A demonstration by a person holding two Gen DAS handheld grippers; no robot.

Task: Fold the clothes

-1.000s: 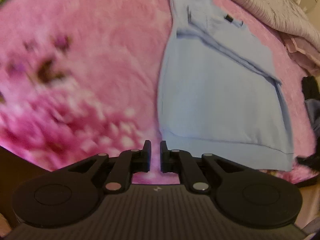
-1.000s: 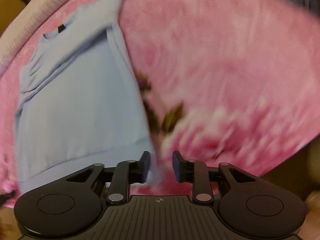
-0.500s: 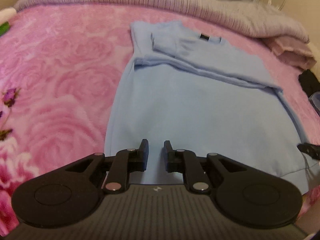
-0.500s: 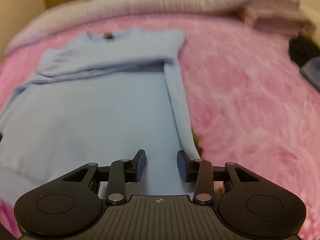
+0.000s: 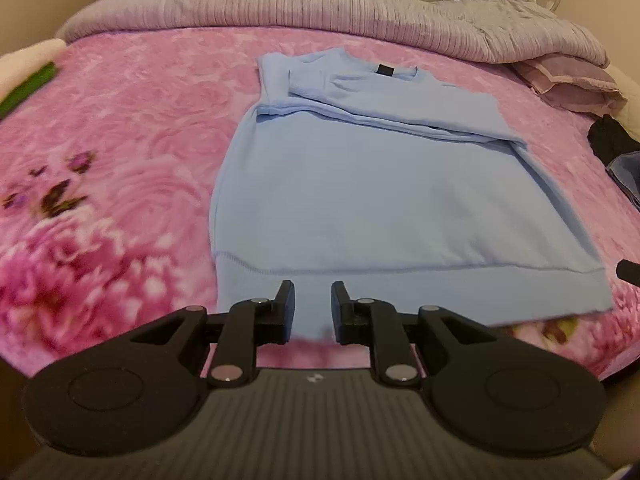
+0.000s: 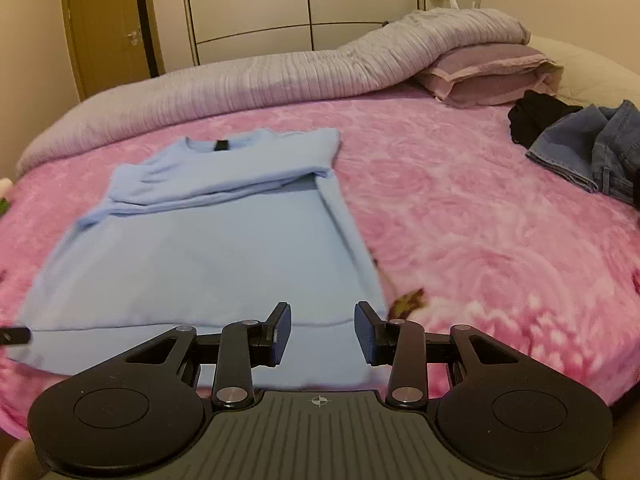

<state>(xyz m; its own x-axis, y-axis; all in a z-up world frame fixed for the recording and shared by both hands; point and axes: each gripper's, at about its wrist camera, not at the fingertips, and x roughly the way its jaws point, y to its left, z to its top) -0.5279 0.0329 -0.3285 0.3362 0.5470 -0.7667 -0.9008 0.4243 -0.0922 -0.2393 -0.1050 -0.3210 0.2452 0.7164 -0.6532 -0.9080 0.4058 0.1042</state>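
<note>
A light blue sweatshirt (image 5: 372, 200) lies flat on the pink bedspread with both sleeves folded across the chest and the collar at the far end. It also shows in the right wrist view (image 6: 208, 248). My left gripper (image 5: 313, 300) is open and empty above the left part of the hem. My right gripper (image 6: 322, 322) is open and empty above the right part of the hem. A tip of the right gripper shows at the right edge of the left wrist view (image 5: 628, 272).
The pink floral bedspread (image 6: 460, 220) covers the bed. A rolled lilac duvet (image 6: 280, 76) and a pillow (image 6: 492, 76) lie along the far side. Black clothing (image 6: 536, 118) and denim jeans (image 6: 592, 152) lie at the right. A wardrobe and door stand behind.
Both grippers have swung from the bedspread at the sides to the sweatshirt's hem, tilted up level, and opened wider. The sweatshirt has not moved.
</note>
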